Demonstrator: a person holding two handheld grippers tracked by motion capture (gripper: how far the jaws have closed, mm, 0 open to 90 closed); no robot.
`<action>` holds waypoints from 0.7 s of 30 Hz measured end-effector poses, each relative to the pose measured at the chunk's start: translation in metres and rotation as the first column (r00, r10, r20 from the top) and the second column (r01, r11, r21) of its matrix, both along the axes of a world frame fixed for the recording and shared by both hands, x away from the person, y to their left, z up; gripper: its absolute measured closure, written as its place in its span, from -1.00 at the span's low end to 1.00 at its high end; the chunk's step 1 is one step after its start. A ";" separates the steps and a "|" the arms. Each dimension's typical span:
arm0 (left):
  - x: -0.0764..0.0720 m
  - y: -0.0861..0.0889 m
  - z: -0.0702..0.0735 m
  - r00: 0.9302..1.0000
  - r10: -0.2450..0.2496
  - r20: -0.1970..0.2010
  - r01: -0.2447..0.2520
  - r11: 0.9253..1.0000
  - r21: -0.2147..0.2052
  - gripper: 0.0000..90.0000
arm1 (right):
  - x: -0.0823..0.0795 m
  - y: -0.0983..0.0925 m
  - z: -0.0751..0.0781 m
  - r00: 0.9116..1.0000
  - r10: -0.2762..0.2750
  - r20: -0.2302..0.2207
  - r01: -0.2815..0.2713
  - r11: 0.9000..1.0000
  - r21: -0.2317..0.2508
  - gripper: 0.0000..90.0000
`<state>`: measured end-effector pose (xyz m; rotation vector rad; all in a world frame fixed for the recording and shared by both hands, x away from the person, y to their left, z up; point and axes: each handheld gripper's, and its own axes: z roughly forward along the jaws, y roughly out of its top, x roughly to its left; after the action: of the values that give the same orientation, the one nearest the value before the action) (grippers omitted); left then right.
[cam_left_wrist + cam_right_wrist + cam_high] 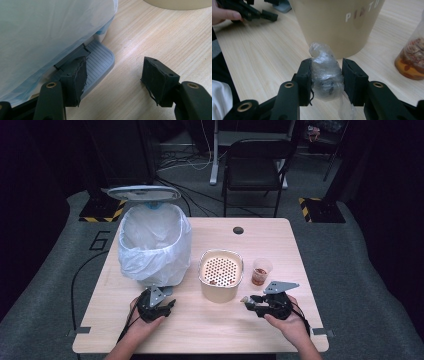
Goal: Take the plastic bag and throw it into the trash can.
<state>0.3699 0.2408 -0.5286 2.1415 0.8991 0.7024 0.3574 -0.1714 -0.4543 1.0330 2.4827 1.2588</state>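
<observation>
My right gripper pinches a crumpled plastic wrap.

Its jaws clamp the wrap above the desk, just before a beige bucket lettered "PINT", the rest cut off. My left gripper holds nothing; its jaws look parted, one resting on the bin's pedal.

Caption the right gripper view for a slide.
Right gripper clamps crumpled clear plastic wrap before the beige bucket.

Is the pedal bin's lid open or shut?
Open. The lid stands raised behind the white-lined bin; the left gripper has one of its fingers on the pedal.
</observation>
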 end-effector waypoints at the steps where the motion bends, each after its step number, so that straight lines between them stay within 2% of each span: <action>1: 0.000 0.000 0.000 1.000 0.000 0.000 0.000 1.000 0.000 -0.19 | 0.000 0.000 0.002 1.000 -0.002 -0.002 0.002 1.000 0.012 0.35; 3: 0.000 0.000 0.000 1.000 0.000 0.000 0.000 1.000 0.000 -0.19 | 0.001 -0.001 0.009 1.000 -0.004 0.006 0.004 0.999 0.033 0.35; 11: 0.000 0.000 0.000 1.000 0.000 0.001 0.000 1.000 0.001 -0.19 | 0.005 -0.003 0.043 0.999 -0.003 0.044 0.000 0.998 0.060 0.35; 17: 0.000 0.000 0.000 1.000 0.000 0.001 0.000 1.000 0.000 -0.19 | 0.006 -0.001 0.056 0.997 -0.014 0.074 0.009 0.997 0.073 0.35; 18: 0.000 0.000 0.000 1.000 0.000 0.001 0.000 1.000 0.001 -0.19 | 0.005 0.002 0.061 0.995 -0.016 0.099 0.007 0.996 0.084 0.35; 21: 0.000 0.000 0.000 1.000 0.002 0.002 -0.002 1.000 0.001 -0.19 | 0.005 0.006 0.066 0.993 -0.016 0.120 0.004 0.995 0.100 0.35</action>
<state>0.3699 0.2407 -0.5286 2.1407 0.9005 0.7058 0.3624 -0.1655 -0.3881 0.9585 2.3436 1.4112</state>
